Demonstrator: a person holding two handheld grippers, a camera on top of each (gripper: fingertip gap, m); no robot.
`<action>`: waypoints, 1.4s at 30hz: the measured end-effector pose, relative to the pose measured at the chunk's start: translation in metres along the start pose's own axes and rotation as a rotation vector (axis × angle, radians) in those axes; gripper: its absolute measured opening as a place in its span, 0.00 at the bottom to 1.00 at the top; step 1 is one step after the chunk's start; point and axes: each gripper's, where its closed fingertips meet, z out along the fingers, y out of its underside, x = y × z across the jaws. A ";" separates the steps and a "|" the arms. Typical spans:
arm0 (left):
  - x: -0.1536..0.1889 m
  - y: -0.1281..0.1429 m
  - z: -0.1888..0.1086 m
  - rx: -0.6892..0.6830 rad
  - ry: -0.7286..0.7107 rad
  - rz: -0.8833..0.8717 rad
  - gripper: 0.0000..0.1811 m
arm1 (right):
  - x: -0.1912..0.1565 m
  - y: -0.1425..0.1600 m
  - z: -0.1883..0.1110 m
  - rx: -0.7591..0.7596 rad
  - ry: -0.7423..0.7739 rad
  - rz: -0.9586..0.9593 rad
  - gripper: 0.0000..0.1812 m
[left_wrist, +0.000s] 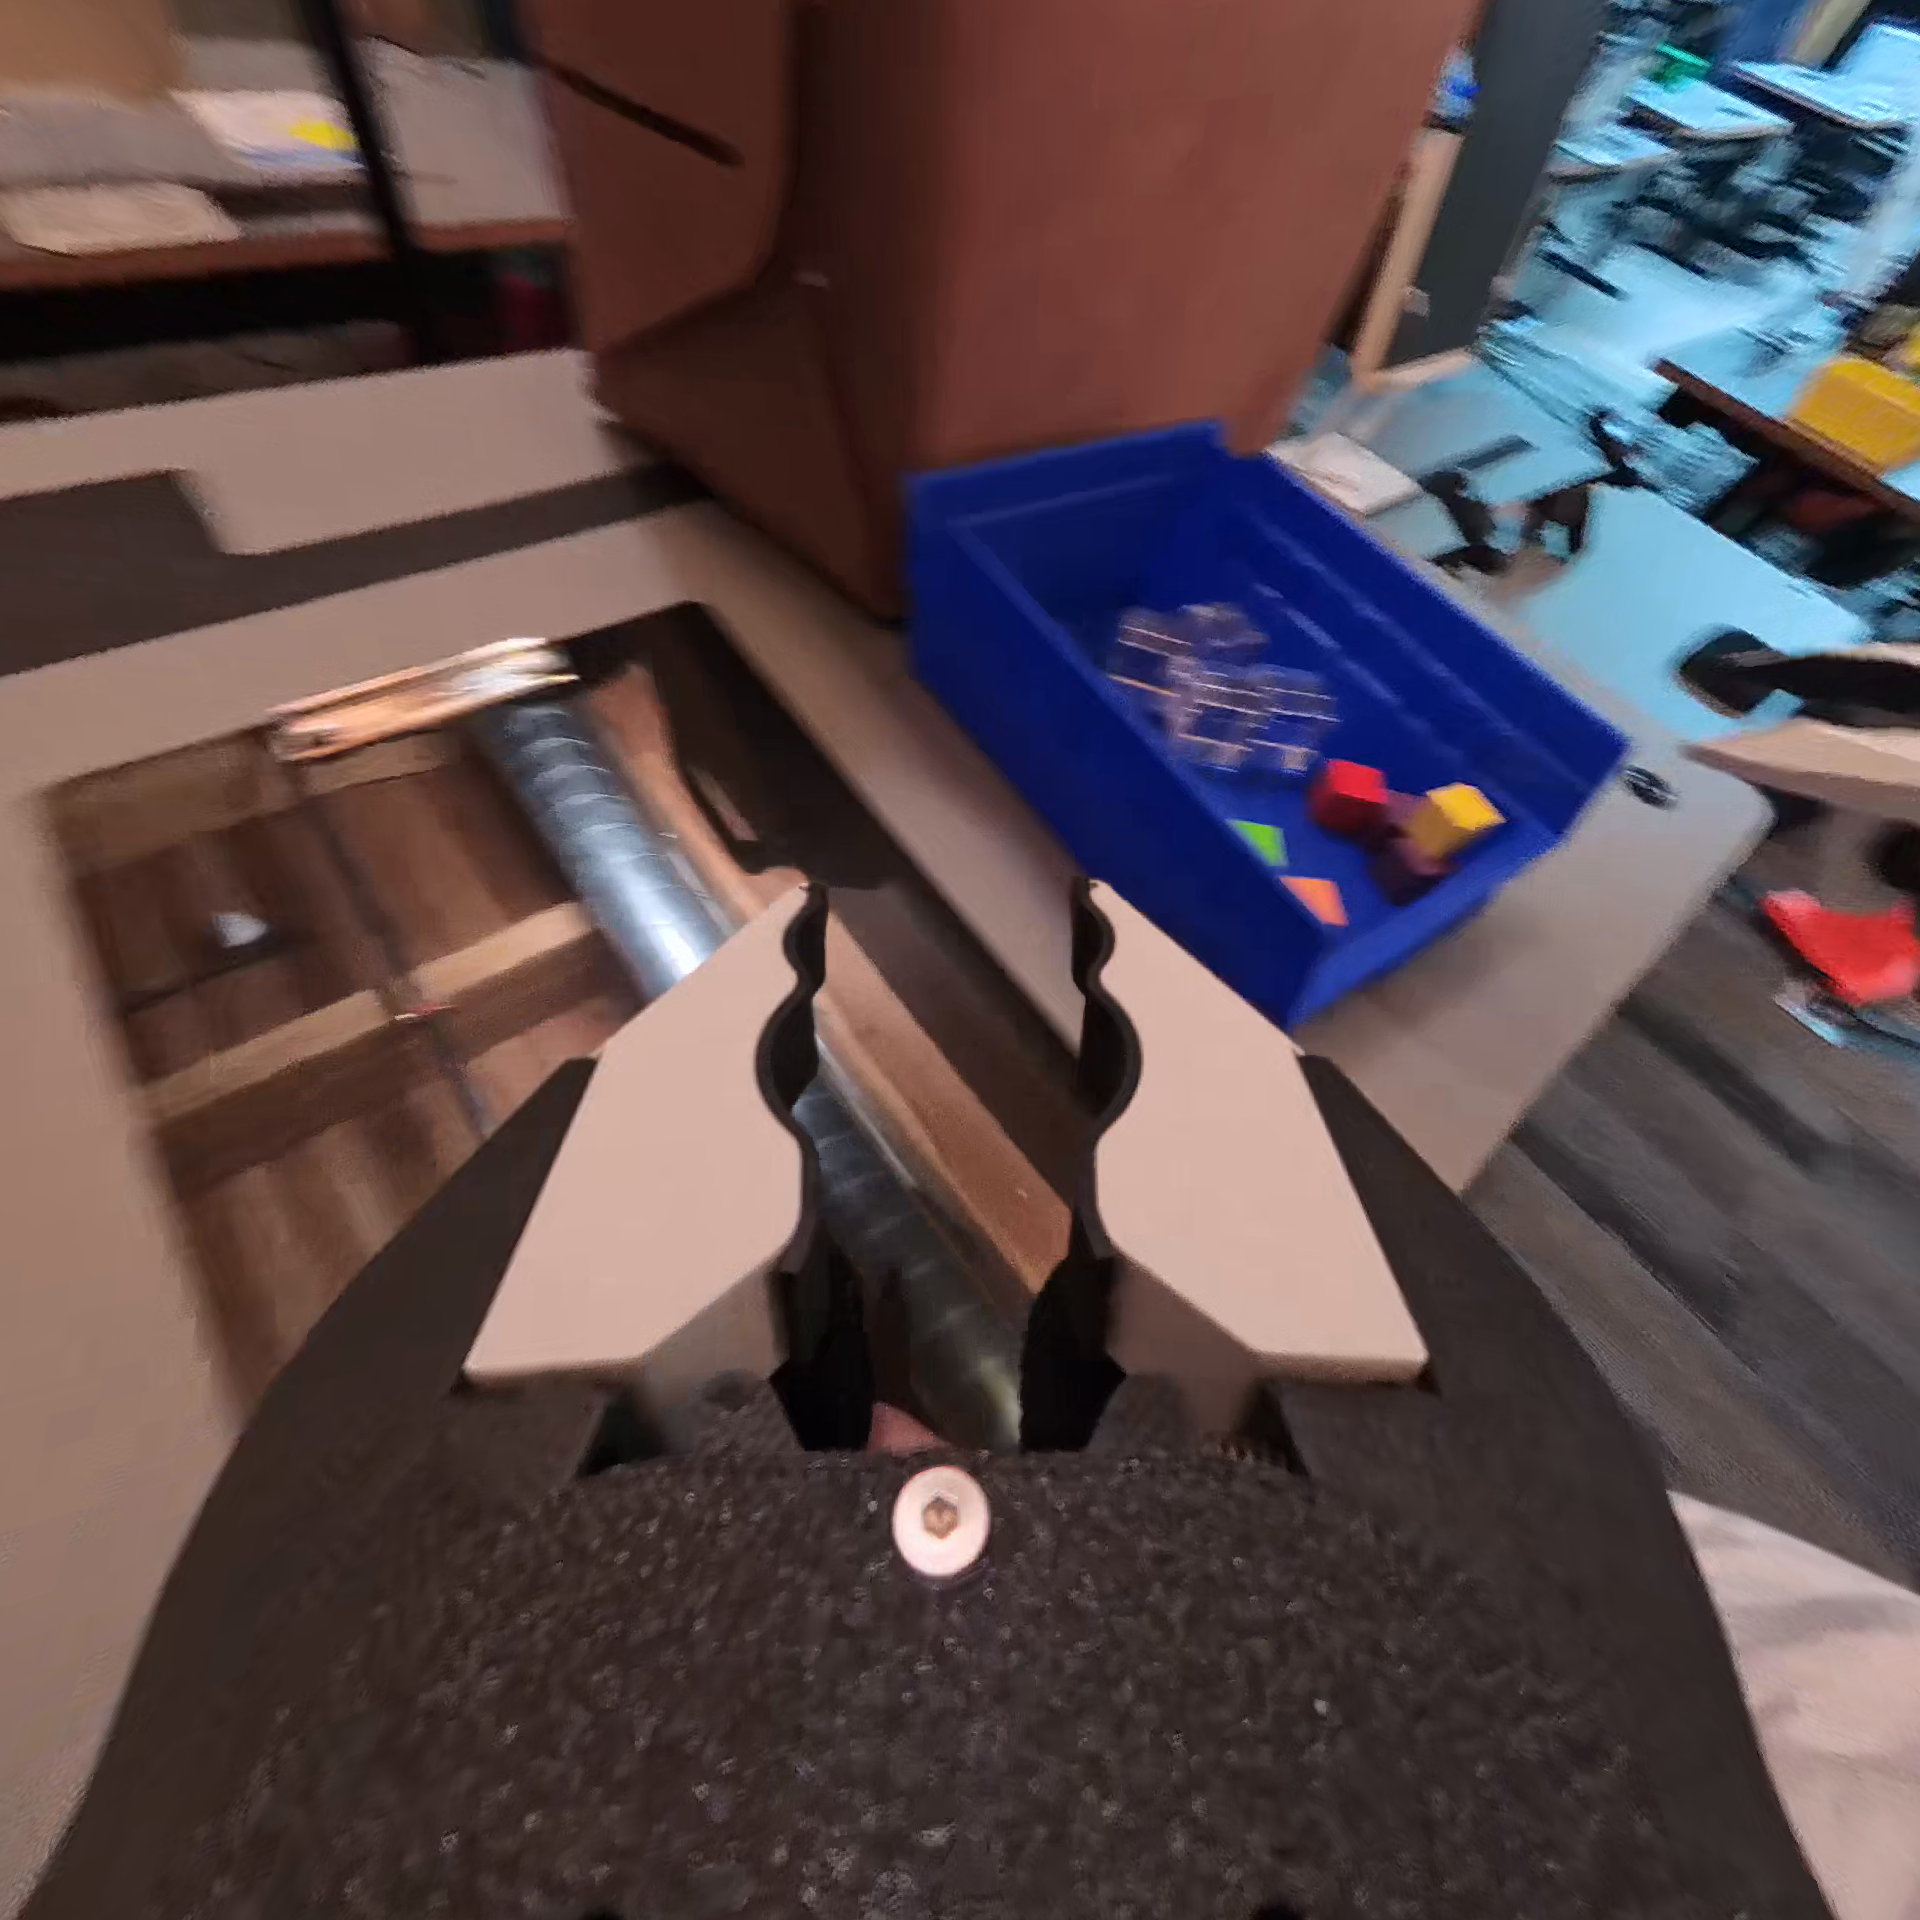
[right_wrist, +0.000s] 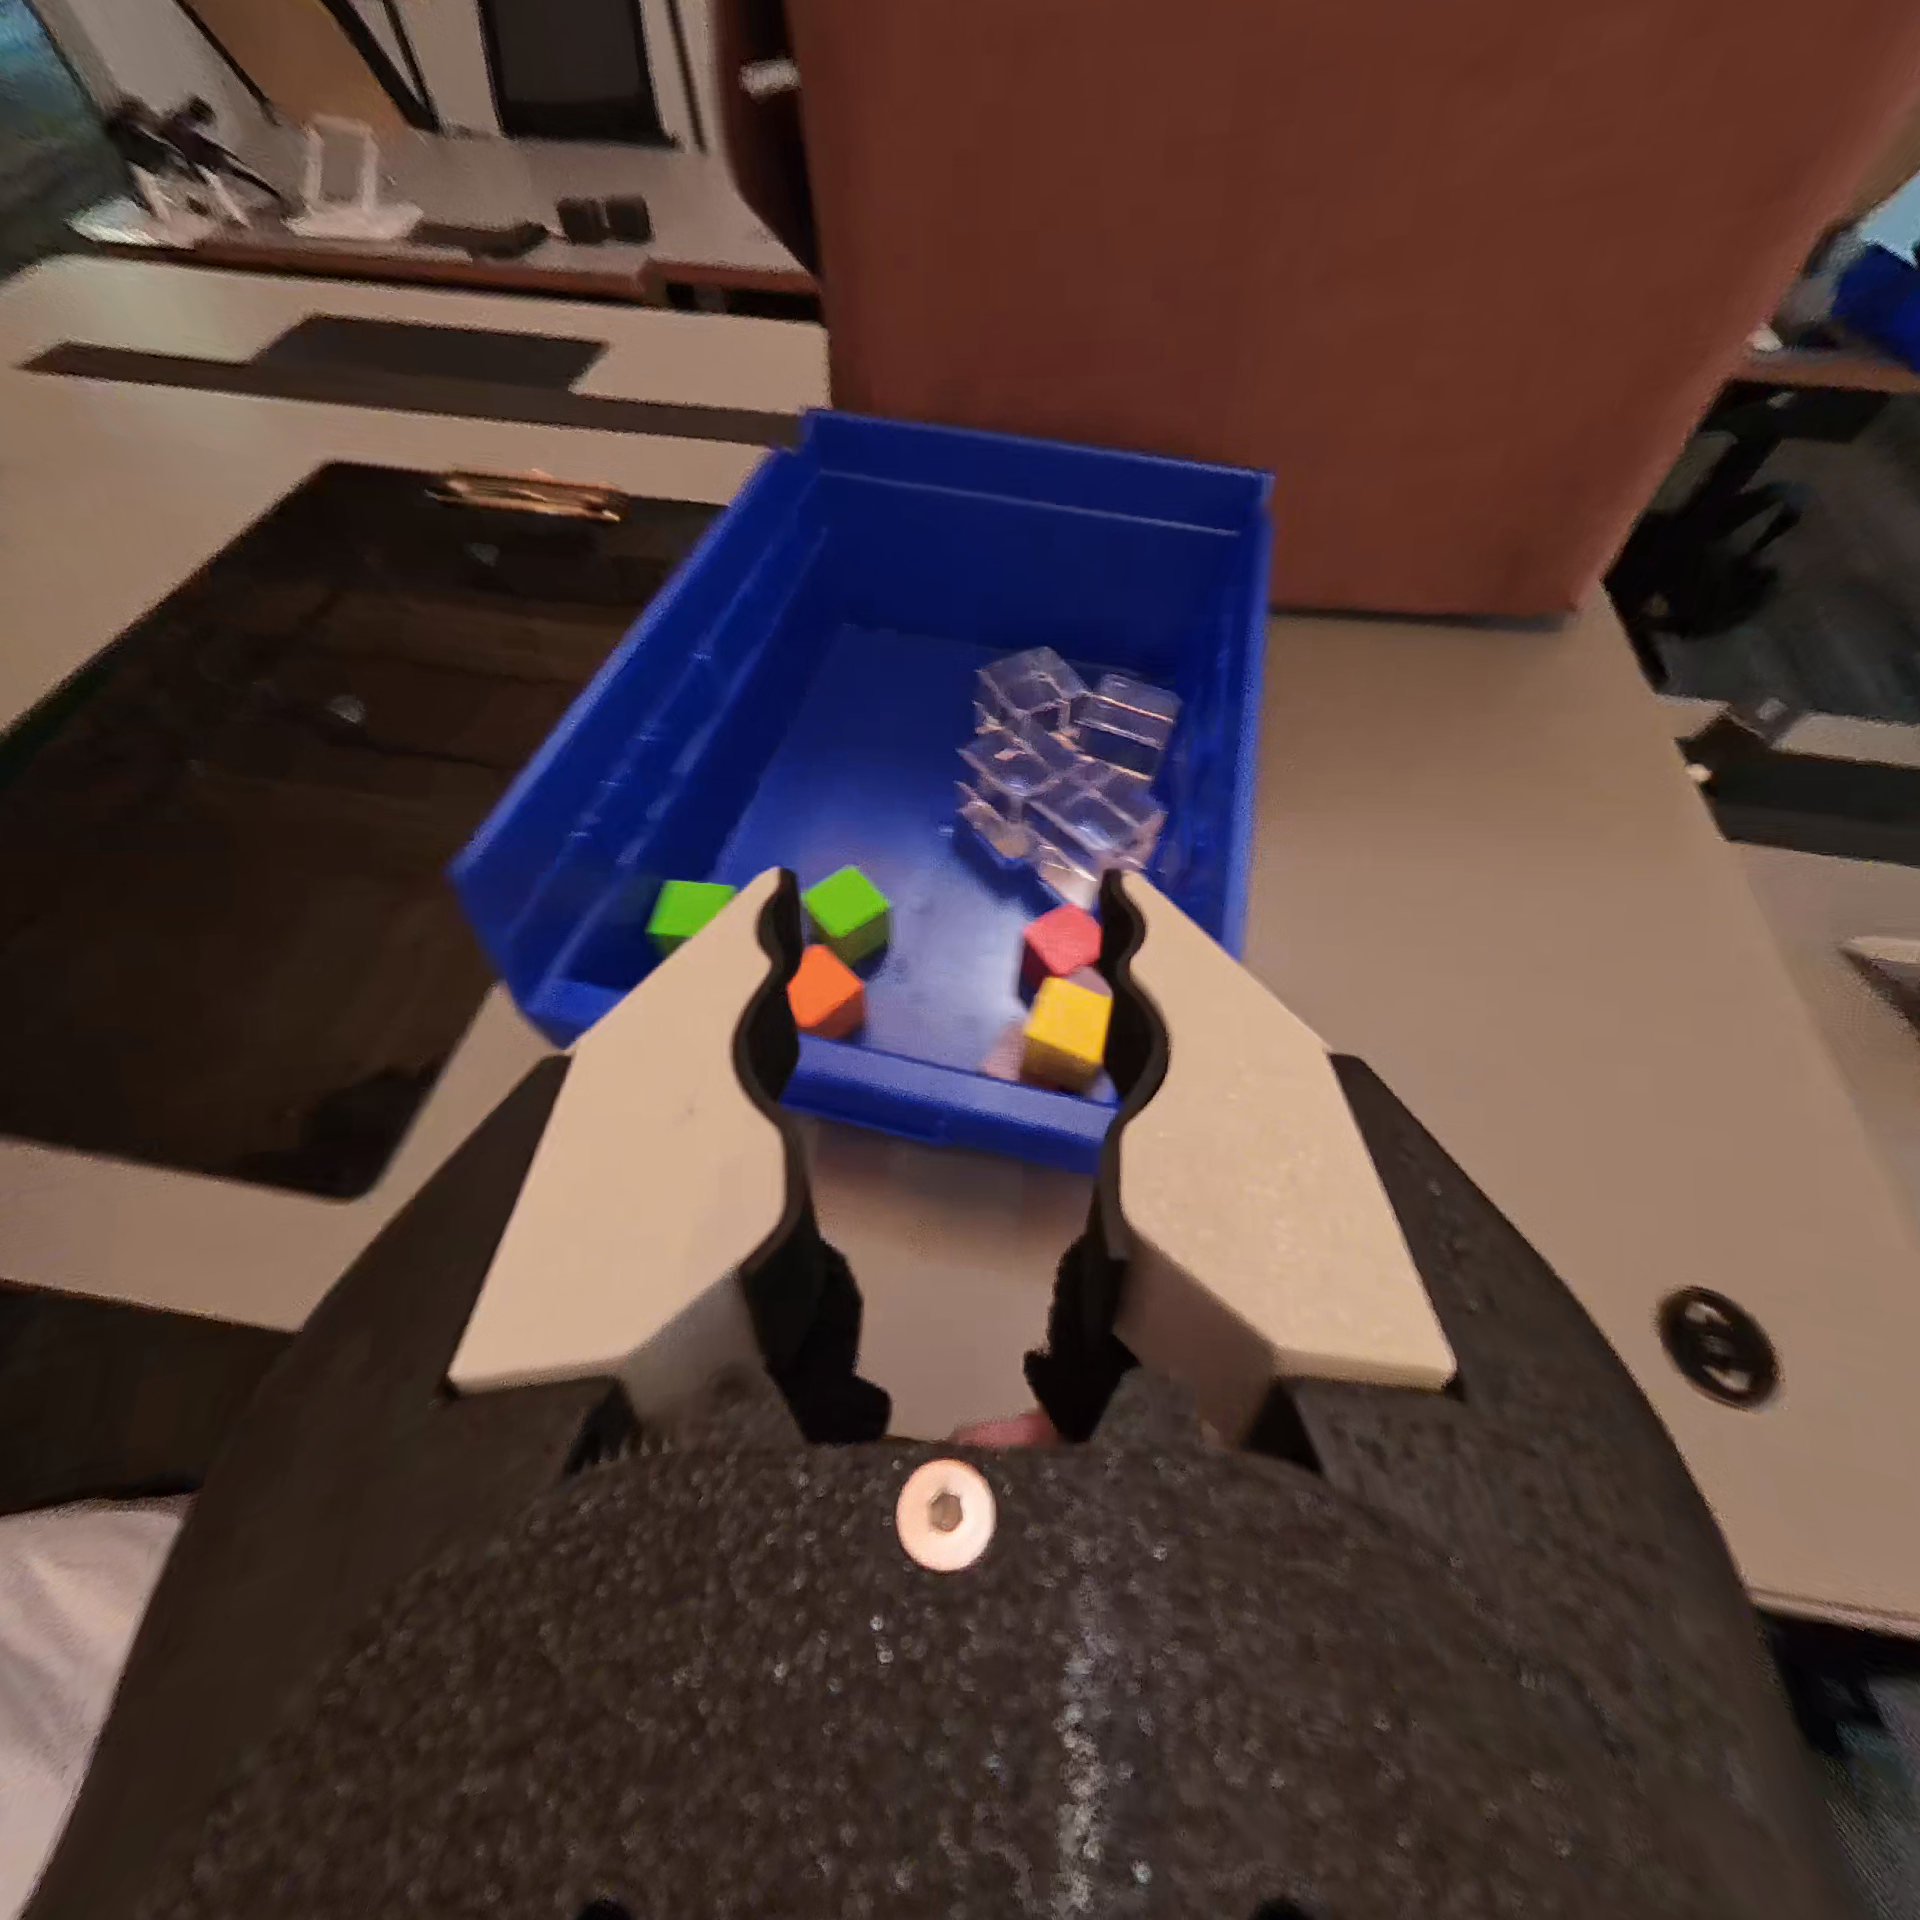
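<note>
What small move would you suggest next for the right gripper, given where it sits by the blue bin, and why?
Probably ease the right gripper forward and down into the blue bin. It is open and empty, short of the near wall, with the orange cube and yellow cube just beyond. The left gripper hangs open over the table's cut-out.

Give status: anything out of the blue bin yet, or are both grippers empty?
Done: nothing visibly; green cubes, orange cube, red cube, yellow cube and clear boxes all lie in the blue bin.
In hand: nothing. Right gripper is open, pointing at the bin's near end; left gripper is open over the table opening.
Left: every piece.
</note>
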 end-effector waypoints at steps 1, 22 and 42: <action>0.023 0.002 0.020 -0.035 0.064 0.004 0.27 | 0.014 0.000 0.004 -0.039 0.026 0.003 0.32; 0.057 0.054 0.191 -0.693 -0.107 -0.174 0.08 | 0.065 0.058 0.125 -0.836 0.007 0.082 0.02; -0.177 0.091 -0.041 -0.654 -0.436 -0.215 0.03 | -0.253 0.016 0.167 -0.876 -0.173 -0.048 0.02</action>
